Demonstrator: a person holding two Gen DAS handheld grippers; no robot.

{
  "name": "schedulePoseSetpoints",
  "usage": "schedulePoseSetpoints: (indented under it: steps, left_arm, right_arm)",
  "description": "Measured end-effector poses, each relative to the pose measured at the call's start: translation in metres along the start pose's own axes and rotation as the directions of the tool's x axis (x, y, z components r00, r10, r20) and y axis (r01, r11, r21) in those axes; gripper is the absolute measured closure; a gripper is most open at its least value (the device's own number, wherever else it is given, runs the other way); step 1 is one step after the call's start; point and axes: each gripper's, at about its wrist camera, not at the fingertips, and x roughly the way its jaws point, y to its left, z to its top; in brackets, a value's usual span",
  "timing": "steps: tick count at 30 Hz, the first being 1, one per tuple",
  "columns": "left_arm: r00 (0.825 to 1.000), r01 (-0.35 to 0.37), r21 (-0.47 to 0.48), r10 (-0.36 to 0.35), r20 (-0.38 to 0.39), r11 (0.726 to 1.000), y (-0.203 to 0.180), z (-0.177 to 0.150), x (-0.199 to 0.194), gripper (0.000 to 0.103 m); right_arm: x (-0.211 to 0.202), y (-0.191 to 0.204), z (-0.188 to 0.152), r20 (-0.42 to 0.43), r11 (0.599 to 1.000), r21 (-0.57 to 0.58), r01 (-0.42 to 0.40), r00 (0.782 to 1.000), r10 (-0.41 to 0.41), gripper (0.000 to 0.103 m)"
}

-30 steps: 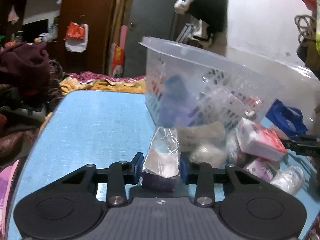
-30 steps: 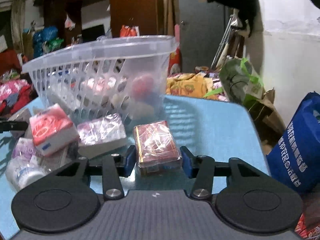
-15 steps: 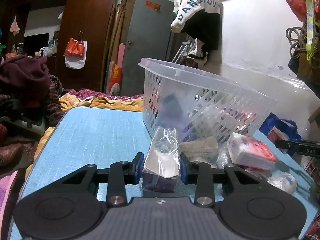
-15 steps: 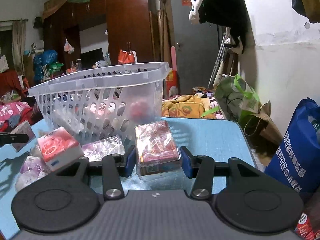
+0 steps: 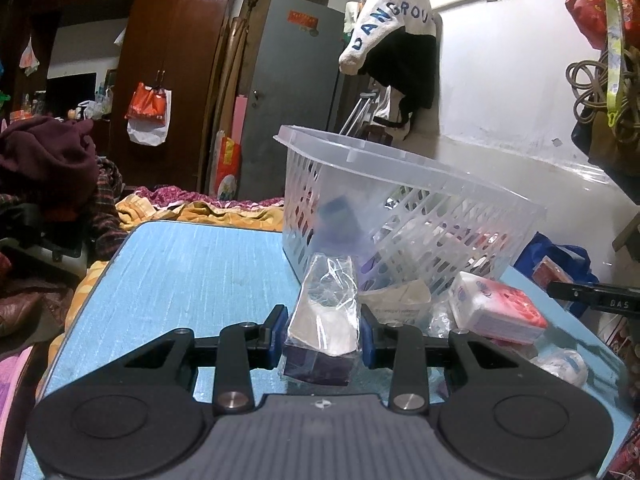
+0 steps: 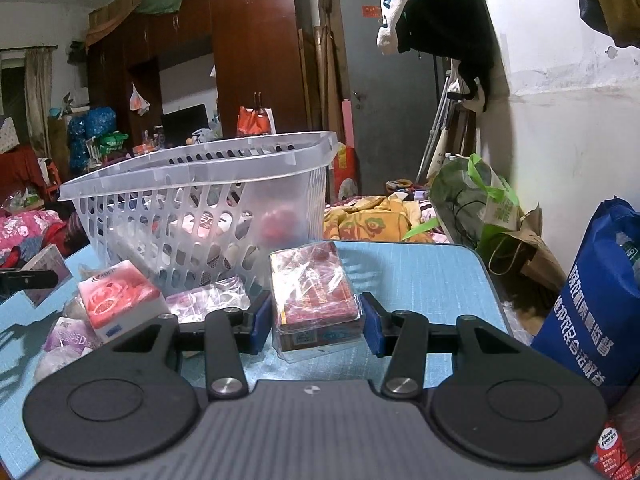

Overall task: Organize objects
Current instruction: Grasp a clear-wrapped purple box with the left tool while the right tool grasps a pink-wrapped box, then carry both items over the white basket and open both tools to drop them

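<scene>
Two handheld grippers each carry a small wrapped packet in front of a clear plastic basket (image 5: 404,200) that stands on a light blue table (image 5: 192,272). The left gripper (image 5: 322,334) has its fingers closed on a purple and white packet (image 5: 320,332) in loose, crinkled film, standing upright between the blue pads. The right gripper (image 6: 316,320) is clamped on a red packet (image 6: 314,300), also film-wrapped, held flat with its long side pointing toward the basket. Both packets sit lower than the basket's rim, near its slotted wall. A pile of other packets lies on the table against the basket, among them a red and white tissue pack (image 6: 120,300) and a purple pack (image 6: 70,336); the basket already holds several things, seen blurred through its wall. The likely trouble is the slippery film: the pads may be gripping wrapper more than contents, so a packet could slide out during the lift. Either packet could also catch the rim and tip or push the light basket if it is not raised high enough first. With both grippers aimed at the same basket, they might bump each other above it. The room is crowded and dim, with dark wooden wardrobes (image 6: 256,52), a grey door (image 5: 288,92), a jacket hung on a white wall (image 5: 400,32), heaped clothes, and shopping bags on the floor, including a blue bag (image 6: 596,304).
</scene>
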Motion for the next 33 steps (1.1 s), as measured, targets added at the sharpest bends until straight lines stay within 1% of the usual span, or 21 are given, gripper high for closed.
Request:
schedulePoseSetpoints:
  steps: [7,9,10,11,12,13,14,15,17,18,19,21,23,24,25,26,27,28,29,31,33]
  left_arm:
    - [0.999,0.015,0.006,-0.015,0.028,1.0,-0.001,-0.001,-0.004,0.063]
    - [0.998,0.019,0.0,-0.019,0.054,1.0,0.0,-0.001,-0.009,0.063]
    - [0.996,0.036,-0.01,-0.035,0.082,0.999,0.0,0.0,-0.016,0.063]
    - [0.993,0.07,-0.023,-0.067,0.101,0.997,0.001,0.002,-0.022,0.063]
    - [0.986,0.115,-0.038,-0.109,0.126,0.993,0.002,0.006,-0.031,0.063]
    - [0.975,0.161,-0.034,-0.154,0.161,0.986,-0.001,0.012,-0.041,0.063]
    - [0.964,0.194,-0.021,-0.186,0.192,0.981,-0.007,0.023,-0.049,0.063]
    - [0.958,0.206,0.0,-0.201,0.205,0.979,-0.016,0.036,-0.053,0.063]
    - [0.956,0.209,0.057,-0.216,0.198,0.976,-0.04,0.068,-0.049,0.063]
    - [0.957,0.212,0.072,-0.222,0.185,0.975,-0.052,0.084,-0.041,0.063]
    - [0.963,0.21,0.064,-0.218,0.159,0.976,-0.06,0.1,-0.028,0.063]
    - [0.972,0.214,0.013,-0.214,0.093,0.977,-0.068,0.125,0.003,0.063]
    - [0.98,0.197,-0.05,-0.197,0.015,0.979,-0.068,0.139,0.038,0.061]
    - [0.982,0.189,-0.07,-0.191,-0.011,0.979,-0.066,0.14,0.05,0.06]
    - [0.983,0.18,-0.08,-0.183,-0.031,0.98,-0.065,0.14,0.06,0.052]
    - [0.983,0.169,-0.09,-0.174,-0.049,0.981,-0.064,0.139,0.068,0.037]
    - [0.986,0.15,-0.097,-0.156,-0.056,0.984,-0.062,0.137,0.072,0.032]
    - [0.99,0.127,-0.107,-0.133,-0.049,0.986,-0.06,0.134,0.071,0.03]
    - [0.993,0.11,-0.117,-0.115,-0.035,0.987,-0.058,0.131,0.067,0.03]
    - [0.992,0.124,-0.117,-0.125,0.001,0.985,-0.056,0.121,0.045,0.03]
    - [0.99,0.137,-0.086,-0.134,0.046,0.987,-0.059,0.107,0.017,0.022]
  right_arm:
    - [-0.001,0.001,0.0,0.008,1.0,0.001,0.004,1.0,-0.004,0.053]
    - [-0.007,0.0,0.0,0.033,1.0,0.005,-0.006,0.999,0.006,0.053]
    - [-0.013,0.0,0.0,0.055,1.0,0.002,-0.004,0.998,0.004,0.053]
    - [-0.022,0.001,0.002,0.08,1.0,0.003,-0.01,0.997,0.01,0.053]
    - [-0.034,0.001,0.006,0.117,0.999,0.021,-0.041,0.992,0.039,0.053]
    - [-0.045,0.002,0.015,0.155,0.995,0.04,-0.093,0.984,0.086,0.053]
    - [-0.052,0.006,0.026,0.181,0.989,0.038,-0.141,0.975,0.132,0.053]
    - [-0.056,0.015,0.042,0.191,0.986,0.008,-0.167,0.968,0.162,0.053]
    - [-0.052,0.043,0.075,0.198,0.987,-0.091,-0.13,0.969,0.146,0.053]
    - [-0.043,0.056,0.091,0.184,0.984,-0.135,-0.113,0.973,0.137,0.053]
    - [-0.028,0.067,0.106,0.148,0.981,-0.161,-0.107,0.98,0.131,0.053]
    - [0.011,0.079,0.13,0.05,0.978,-0.173,-0.118,0.99,0.128,0.053]
    - [0.039,0.085,0.137,-0.011,0.976,-0.195,-0.098,0.995,0.098,0.051]
    - [0.05,0.088,0.138,-0.029,0.974,-0.213,-0.081,0.997,0.076,0.049]
    - [0.057,0.09,0.137,-0.035,0.971,-0.23,-0.064,0.998,0.058,0.037]
    - [0.059,0.093,0.135,-0.028,0.97,-0.24,-0.041,0.999,0.035,0.026]
    - [0.056,0.093,0.132,-0.009,0.97,-0.242,-0.025,1.0,0.023,0.008]
    - [0.048,0.089,0.128,0.021,0.972,-0.236,-0.018,0.999,0.024,0.0]
    - [0.037,0.087,0.124,0.051,0.975,-0.222,-0.03,0.998,0.042,0.0]
    - [0.008,0.079,0.11,0.081,0.983,-0.17,-0.069,0.993,0.083,0.0]
    - [-0.018,0.071,0.085,0.121,0.989,-0.086,-0.124,0.984,0.134,0.0]
